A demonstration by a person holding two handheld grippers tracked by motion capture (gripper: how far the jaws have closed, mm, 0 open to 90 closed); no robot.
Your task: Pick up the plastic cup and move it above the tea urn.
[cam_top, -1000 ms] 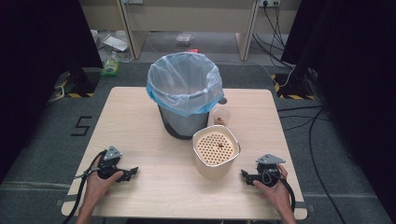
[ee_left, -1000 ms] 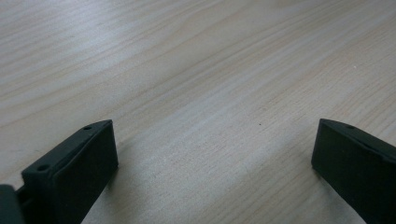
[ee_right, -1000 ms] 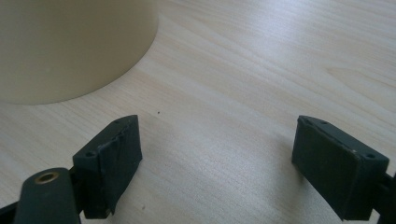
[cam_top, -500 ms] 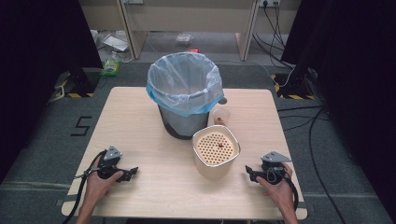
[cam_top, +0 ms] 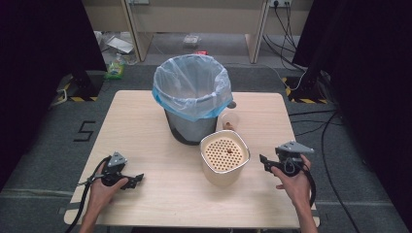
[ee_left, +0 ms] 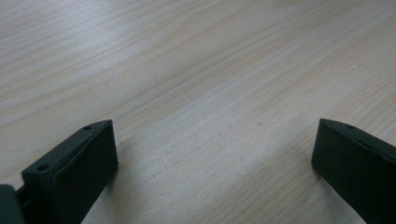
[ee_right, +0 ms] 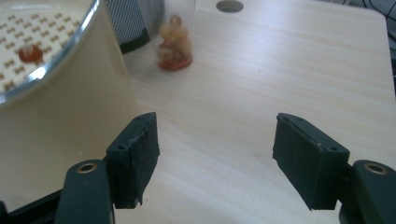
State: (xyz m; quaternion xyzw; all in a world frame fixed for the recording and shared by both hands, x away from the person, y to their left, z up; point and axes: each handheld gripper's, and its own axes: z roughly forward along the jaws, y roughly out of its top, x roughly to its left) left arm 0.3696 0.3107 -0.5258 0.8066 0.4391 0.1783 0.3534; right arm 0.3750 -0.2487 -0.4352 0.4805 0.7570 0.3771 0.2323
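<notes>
While the right gripper (cam_top: 265, 162) hovers just right of the cream perforated-lid container (cam_top: 225, 156), its jaws have just been closing, nothing between them. Left gripper (cam_top: 138, 178) sits on the table (cam_top: 145, 121), jaws wide, empty, container well off to its right.

Lined bin (cam_top: 192, 97) stands centrally on wooden table (cam_top: 145, 194).

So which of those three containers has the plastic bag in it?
The tall grey bin at the back; the cream perforated-top container and small clear cup have no bag.
</notes>
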